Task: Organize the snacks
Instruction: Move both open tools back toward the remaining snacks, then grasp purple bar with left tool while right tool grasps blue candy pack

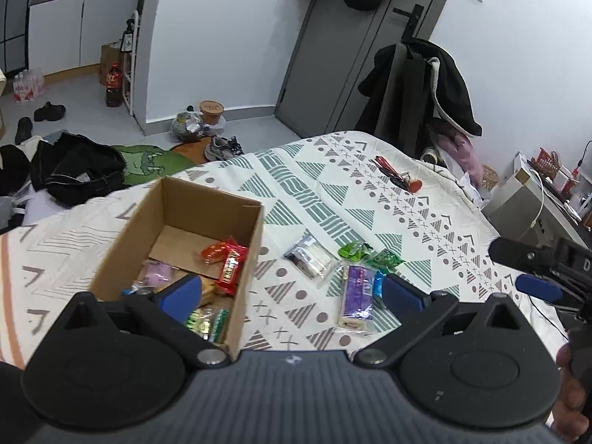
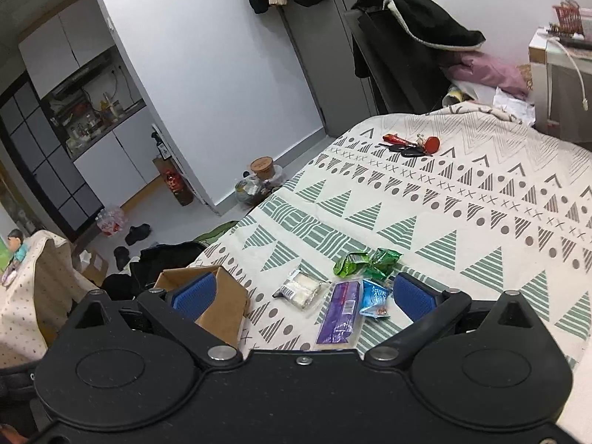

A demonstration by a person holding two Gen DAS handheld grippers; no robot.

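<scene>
An open cardboard box (image 1: 255,233) (image 2: 229,303) stands on the patterned bedspread and holds several snack packets, among them a red one (image 1: 230,266). Loose on the bedspread lie a purple bar (image 1: 357,292) (image 2: 340,312), a clear packet with white pieces (image 1: 312,257) (image 2: 301,288), green packets (image 1: 355,249) (image 2: 368,261) and a blue packet (image 2: 373,298). My left gripper (image 1: 292,294) is open and empty, above the box's right wall. My right gripper (image 2: 303,296) is open and empty, above the loose snacks; it also shows in the left wrist view (image 1: 536,277).
Keys with red tags (image 1: 397,175) (image 2: 410,146) lie farther back on the bedspread (image 1: 325,188). A chair draped with a dark coat (image 1: 418,88) stands beyond the bed. Clothes, shoes and bags litter the floor to the left. A desk (image 1: 532,192) is at the right.
</scene>
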